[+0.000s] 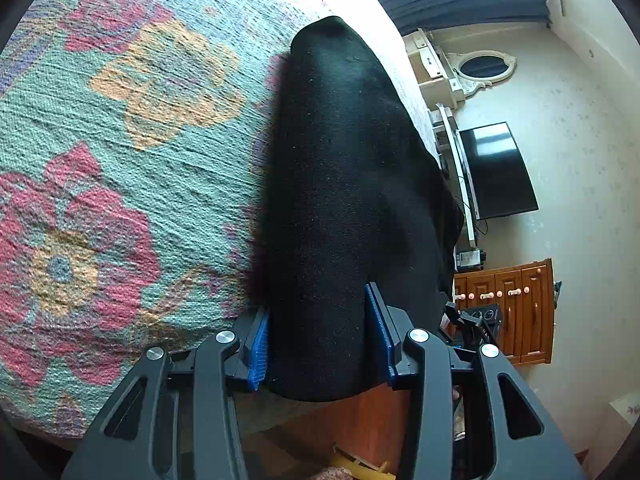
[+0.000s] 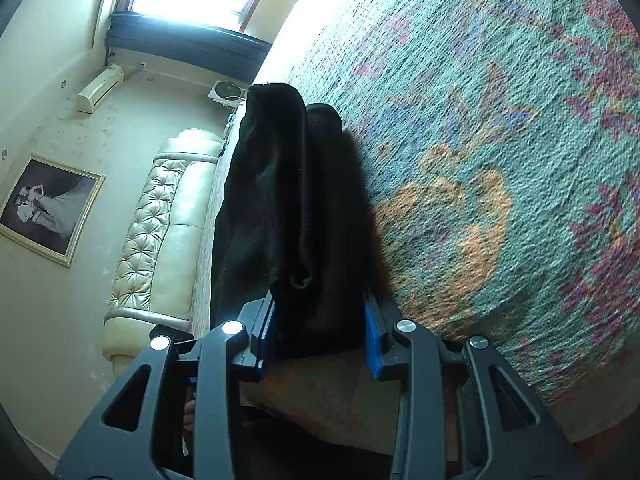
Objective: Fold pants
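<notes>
Black pants (image 1: pixel 344 160) lie in a long folded strip along the edge of a bed with a floral cover (image 1: pixel 120 160). My left gripper (image 1: pixel 320 340) is shut on the near end of the strip, and the cloth fills the gap between its blue pads (image 1: pixel 258 344). In the right wrist view the pants (image 2: pixel 288 200) show two stacked layers with a hem opening near the pads. My right gripper (image 2: pixel 320 332) is shut on that end too, blue pads (image 2: pixel 372 336) pressing the cloth from both sides above the floral cover (image 2: pixel 500 160).
A wall television (image 1: pixel 500 172), a wooden cabinet (image 1: pixel 516 308) and an oval mirror (image 1: pixel 482 66) stand beyond the bed. A cream tufted headboard (image 2: pixel 160 220), a framed picture (image 2: pixel 48 208) and an air conditioner (image 2: pixel 100 88) are on the other side.
</notes>
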Demonstrator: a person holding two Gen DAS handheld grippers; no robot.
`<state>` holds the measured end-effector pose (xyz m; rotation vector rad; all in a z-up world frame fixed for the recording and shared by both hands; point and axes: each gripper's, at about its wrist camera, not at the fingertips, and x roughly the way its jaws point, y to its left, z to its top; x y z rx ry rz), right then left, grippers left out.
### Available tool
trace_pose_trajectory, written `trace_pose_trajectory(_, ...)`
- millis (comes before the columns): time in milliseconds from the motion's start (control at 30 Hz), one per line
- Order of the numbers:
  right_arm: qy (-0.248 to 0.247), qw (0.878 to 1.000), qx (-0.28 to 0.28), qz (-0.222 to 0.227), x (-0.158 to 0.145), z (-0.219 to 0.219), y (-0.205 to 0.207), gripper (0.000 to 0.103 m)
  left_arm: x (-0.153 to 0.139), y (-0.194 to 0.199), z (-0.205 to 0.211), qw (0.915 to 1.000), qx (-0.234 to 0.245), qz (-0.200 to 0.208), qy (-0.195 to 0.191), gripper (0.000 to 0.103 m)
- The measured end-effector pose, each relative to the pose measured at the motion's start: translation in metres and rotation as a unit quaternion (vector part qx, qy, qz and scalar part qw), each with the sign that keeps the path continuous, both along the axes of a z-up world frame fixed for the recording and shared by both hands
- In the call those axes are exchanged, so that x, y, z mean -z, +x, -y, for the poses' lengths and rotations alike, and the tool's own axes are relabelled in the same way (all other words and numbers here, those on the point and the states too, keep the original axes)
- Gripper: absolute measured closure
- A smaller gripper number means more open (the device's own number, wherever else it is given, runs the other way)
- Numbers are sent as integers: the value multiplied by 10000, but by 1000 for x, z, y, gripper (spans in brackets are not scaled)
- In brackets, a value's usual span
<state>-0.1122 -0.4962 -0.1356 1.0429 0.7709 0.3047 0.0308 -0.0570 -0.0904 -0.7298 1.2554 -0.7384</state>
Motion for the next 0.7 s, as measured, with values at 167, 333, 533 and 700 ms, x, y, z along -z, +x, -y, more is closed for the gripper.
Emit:
trace_pose_trajectory(167, -452, 9989, -109, 106, -24, 4, -1, 29, -2, 2, -24, 9962, -71, -225, -842, 28)
trace_pose_trajectory(333, -626, 9979, -106, 162, -36, 20, 25, 20, -15, 32, -36, 9975, -225, 181, -652, 25)
trace_pose_trajectory(533, -399, 9988, -188, 209, -35, 27, 91, 20, -5, 94, -11, 9981, -88, 0, -613, 25)
trace_pose_trajectory(700, -61, 9993, -305, 213, -30, 29, 131, 20, -6, 131, 26, 9989, 171, 49, -437, 23)
